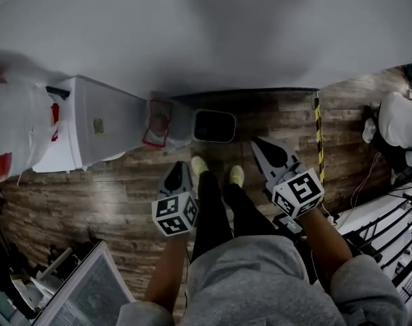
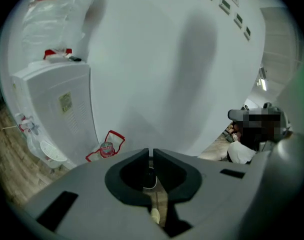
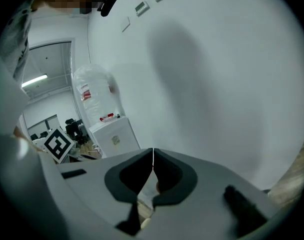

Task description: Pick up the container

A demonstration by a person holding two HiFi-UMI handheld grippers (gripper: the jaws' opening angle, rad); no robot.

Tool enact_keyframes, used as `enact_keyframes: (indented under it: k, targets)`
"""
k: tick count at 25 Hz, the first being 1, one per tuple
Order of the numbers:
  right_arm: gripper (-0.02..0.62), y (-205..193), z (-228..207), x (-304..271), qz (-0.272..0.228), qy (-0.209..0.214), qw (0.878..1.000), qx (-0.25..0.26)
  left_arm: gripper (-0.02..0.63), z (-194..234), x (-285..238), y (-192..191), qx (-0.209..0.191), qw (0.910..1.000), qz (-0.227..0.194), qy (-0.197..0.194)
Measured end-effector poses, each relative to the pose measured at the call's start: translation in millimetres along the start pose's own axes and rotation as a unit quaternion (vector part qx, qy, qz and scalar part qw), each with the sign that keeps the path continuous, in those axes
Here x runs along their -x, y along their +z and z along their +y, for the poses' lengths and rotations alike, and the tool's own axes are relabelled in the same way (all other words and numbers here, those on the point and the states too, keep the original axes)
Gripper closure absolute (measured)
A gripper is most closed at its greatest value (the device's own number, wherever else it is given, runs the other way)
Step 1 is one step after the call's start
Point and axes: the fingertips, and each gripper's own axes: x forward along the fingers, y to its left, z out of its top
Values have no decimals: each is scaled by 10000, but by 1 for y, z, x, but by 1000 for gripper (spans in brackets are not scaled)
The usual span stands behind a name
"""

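Fingers of my left gripper are pressed together on nothing; those of the right gripper meet the same way, empty. The container, a pale bin with a dark mouth, stands on the wood floor against the white wall, just ahead of the person's shoes and between the two grippers in the head view. A clear bag with red trim sits just beside it on its left, then a white cabinet. I judge one pair of fingers must spread first, then come down over the near rim, keeping clear of the bag.
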Motion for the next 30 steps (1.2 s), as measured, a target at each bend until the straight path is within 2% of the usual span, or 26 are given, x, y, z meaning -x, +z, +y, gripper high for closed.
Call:
enact_keyframes:
  k: [3, 6, 10, 15, 20, 23, 30]
  targets:
    - [569, -21, -6, -20, 55, -63, 9998, -159, 579, 7, -29, -22, 112, 9997, 215, -94]
    - [569, -50, -15, -45, 177, -96, 9995, -223, 484, 16, -67, -48, 43, 9991, 425, -87]
    - [569, -97, -25, -67, 346, 18, 9992, -187, 440, 30, -118, -91, 1, 9980, 637, 15]
    - [569, -147, -26, -86, 394, 192, 9990, -117, 423, 50, -182, -157, 151, 9956, 914, 102]
    - [569, -197, -40, -101, 477, 210, 9978, -421, 417, 76, -247, -212, 251, 9926, 1158, 268]
    - [569, -231, -43, -114, 598, 220, 9966, -531, 417, 92, -275, -236, 444, 9904, 1271, 327]
    - [569, -290, -49, -145, 643, 335, 9944, -766, 413, 125, -341, -280, 539, 9889, 1261, 571]
